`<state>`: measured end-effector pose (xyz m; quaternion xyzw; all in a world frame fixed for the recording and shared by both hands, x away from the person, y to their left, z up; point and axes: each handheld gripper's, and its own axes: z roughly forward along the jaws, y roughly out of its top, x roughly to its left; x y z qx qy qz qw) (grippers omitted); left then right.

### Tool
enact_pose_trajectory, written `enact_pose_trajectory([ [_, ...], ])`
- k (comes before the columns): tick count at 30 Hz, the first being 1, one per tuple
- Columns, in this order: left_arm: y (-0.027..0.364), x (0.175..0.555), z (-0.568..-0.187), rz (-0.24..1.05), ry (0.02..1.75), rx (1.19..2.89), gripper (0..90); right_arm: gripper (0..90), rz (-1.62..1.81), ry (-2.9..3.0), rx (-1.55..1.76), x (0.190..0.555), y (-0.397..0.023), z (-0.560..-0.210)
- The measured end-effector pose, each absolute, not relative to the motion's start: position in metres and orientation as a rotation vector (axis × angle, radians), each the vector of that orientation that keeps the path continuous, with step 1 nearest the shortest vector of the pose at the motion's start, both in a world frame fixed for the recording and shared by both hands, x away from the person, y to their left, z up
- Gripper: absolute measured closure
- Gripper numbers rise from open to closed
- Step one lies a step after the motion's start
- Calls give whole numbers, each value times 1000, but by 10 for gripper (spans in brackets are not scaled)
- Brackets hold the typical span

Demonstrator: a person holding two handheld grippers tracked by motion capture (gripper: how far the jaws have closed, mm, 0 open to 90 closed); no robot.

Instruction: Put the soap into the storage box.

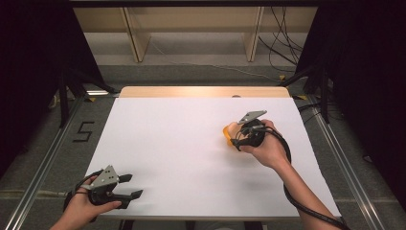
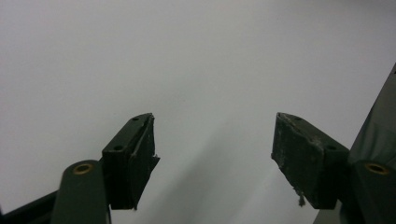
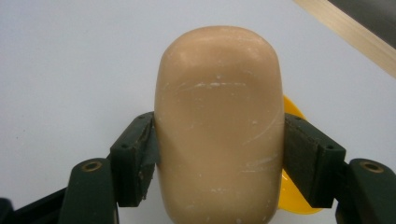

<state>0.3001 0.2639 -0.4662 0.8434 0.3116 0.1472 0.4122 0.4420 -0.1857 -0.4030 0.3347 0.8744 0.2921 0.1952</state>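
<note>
A tan soap bar (image 3: 219,126) is pinched across its short width by the right tongs (image 3: 219,158), right of centre on the counter (image 1: 191,143), long axis pointing away, above a yellow dish (image 3: 292,186). The left tongs (image 2: 215,154) are spread, near left.

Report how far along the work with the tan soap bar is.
Done: the right gripper is shut on the tan soap bar, pads pressing both its sides. In hand: the bar sits over a yellow piece on the white table. Left: whether it is going down or coming up cannot be told. The left gripper waits open and empty.
</note>
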Motion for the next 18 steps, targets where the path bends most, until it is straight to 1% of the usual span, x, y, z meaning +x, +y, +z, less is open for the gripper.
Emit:
enact_pose_trajectory([
  [18,262,300,-467,352,800,2100,297,334,706,2622,730,464,-194,-395],
])
